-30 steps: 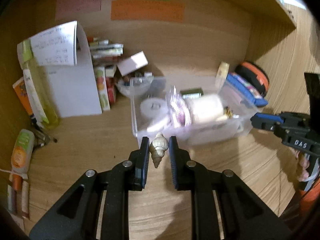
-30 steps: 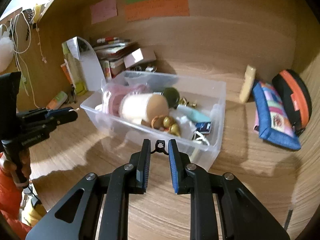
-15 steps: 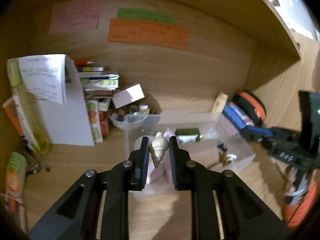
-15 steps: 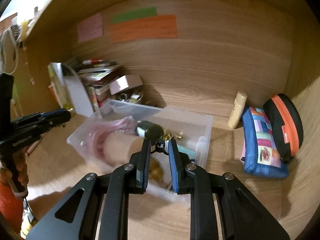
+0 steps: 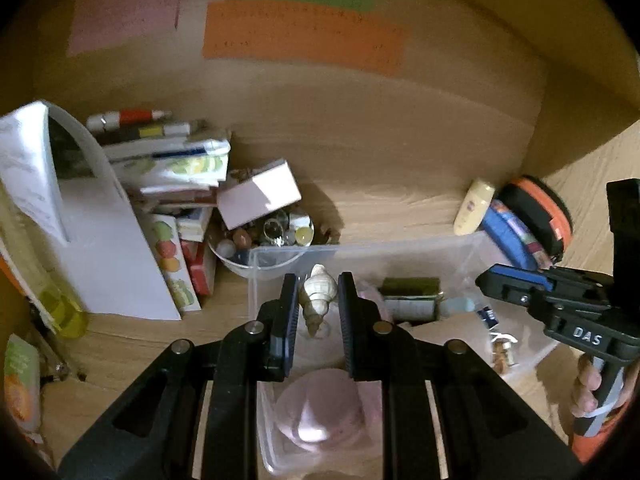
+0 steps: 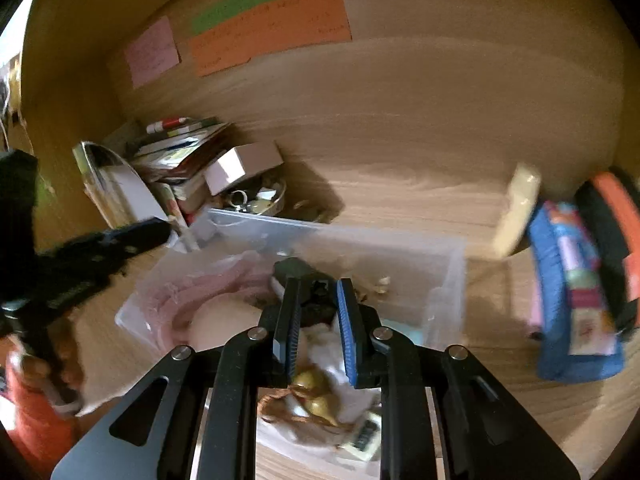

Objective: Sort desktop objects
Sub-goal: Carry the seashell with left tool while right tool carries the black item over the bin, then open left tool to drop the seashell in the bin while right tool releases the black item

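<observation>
My left gripper (image 5: 318, 282) is shut on a cream spiral seashell (image 5: 318, 298), held point-down above the left part of the clear plastic bin (image 5: 400, 249). The bin holds a pink roll (image 5: 316, 408), a dark green-capped jar (image 5: 410, 298) and small trinkets. My right gripper (image 6: 318, 286) hangs over the same bin (image 6: 446, 258), shut on a small dark clip (image 6: 318, 294) that is blurred. In the left wrist view, the right gripper (image 5: 496, 280) reaches in from the right. The right wrist view shows the left gripper (image 6: 150, 230) at the left.
A clear bowl of trinkets (image 5: 240, 258) stands behind the bin, beside stacked books and boxes (image 5: 172, 168) and a curled white sheet (image 5: 100, 248). To the right lie a cream tube (image 5: 474, 208), a blue pouch (image 6: 572, 300) and an orange-black case (image 5: 540, 208). Coloured notes (image 5: 300, 36) hang on the back wall.
Both grippers have moved forward from the near side of the bin to above its inside, still gripping the shell and the clip. The bin now lies beneath the fingers.
</observation>
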Demonstrator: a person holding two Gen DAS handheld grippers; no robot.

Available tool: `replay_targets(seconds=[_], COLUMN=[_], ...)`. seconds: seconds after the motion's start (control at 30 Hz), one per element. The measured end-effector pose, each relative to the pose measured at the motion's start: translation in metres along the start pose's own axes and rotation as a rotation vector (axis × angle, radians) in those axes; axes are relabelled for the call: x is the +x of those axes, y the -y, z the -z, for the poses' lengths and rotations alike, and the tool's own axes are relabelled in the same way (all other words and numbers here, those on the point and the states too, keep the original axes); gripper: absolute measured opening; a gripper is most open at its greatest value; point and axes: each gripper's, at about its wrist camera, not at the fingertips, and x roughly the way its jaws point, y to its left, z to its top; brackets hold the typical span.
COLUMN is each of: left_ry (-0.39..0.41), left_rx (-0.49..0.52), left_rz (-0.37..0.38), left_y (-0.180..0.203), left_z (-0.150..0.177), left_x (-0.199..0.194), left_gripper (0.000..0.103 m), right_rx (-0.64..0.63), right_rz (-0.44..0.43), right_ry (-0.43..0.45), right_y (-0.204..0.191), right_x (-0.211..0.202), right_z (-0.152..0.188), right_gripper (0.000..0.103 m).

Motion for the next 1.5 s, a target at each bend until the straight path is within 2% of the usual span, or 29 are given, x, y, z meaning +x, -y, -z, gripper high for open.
replay_targets(seconds=[0.2, 0.5, 0.67, 0.8, 0.83, 1.0, 1.07, 1.2, 1.27, 1.33, 1.5], left_ry=[-0.057, -0.047, -0.039, -0.019, -0.012, 0.014, 0.030, 0.067, 0.073, 0.079, 0.091], left_rx=[-0.011, 0.016, 0.027, 0.029, 0.035, 0.042, 0.030, 0.030, 0.033, 0.038, 0.038], left_rz=[0.039, 0.019, -0.007, -0.003, -0.008, -0.028, -0.031, -0.041, -0.043, -0.047, -0.053], left_y=[-0.004, 0.000, 0.001, 0.003, 0.004, 0.004, 0.002, 0.001, 0.001, 0.003, 0.008], left_z=[0.008, 0.011, 0.011, 0.011, 0.011, 0.008, 0.005, 0.002, 0.004, 0.007, 0.017], left_x=[0.021, 0.023, 0.023, 0.018, 0.016, 0.008, 0.001, -0.018, -0.028, -0.038, -0.059], left_gripper=[0.019, 0.019, 0.029, 0.046, 0.051, 0.055, 0.060, 0.077, 0.084, 0.090, 0.097], right_rx=[0.015, -0.032, -0.044, -0.044, -0.046, -0.063, -0.069, -0.101, -0.118, -0.129, -0.127], right_rz=[0.011, 0.071, 0.088, 0.085, 0.081, 0.085, 0.094, 0.121, 0.136, 0.157, 0.164], right_ry=[-0.025, -0.023, -0.007, 0.000, 0.002, 0.026, 0.041, 0.078, 0.094, 0.112, 0.131], right_y=[0.007, 0.000, -0.003, -0.003, -0.004, -0.008, -0.010, -0.019, -0.025, -0.031, -0.043], right_x=[0.012, 0.017, 0.014, 0.012, 0.011, 0.003, -0.004, -0.021, -0.030, -0.040, -0.062], right_z=[0.006, 0.013, 0.013, 0.013, 0.012, 0.010, 0.009, 0.006, 0.006, 0.009, 0.020], right_gripper=[0.016, 0.016, 0.016, 0.018, 0.020, 0.036, 0.046, 0.057, 0.069, 0.076, 0.084])
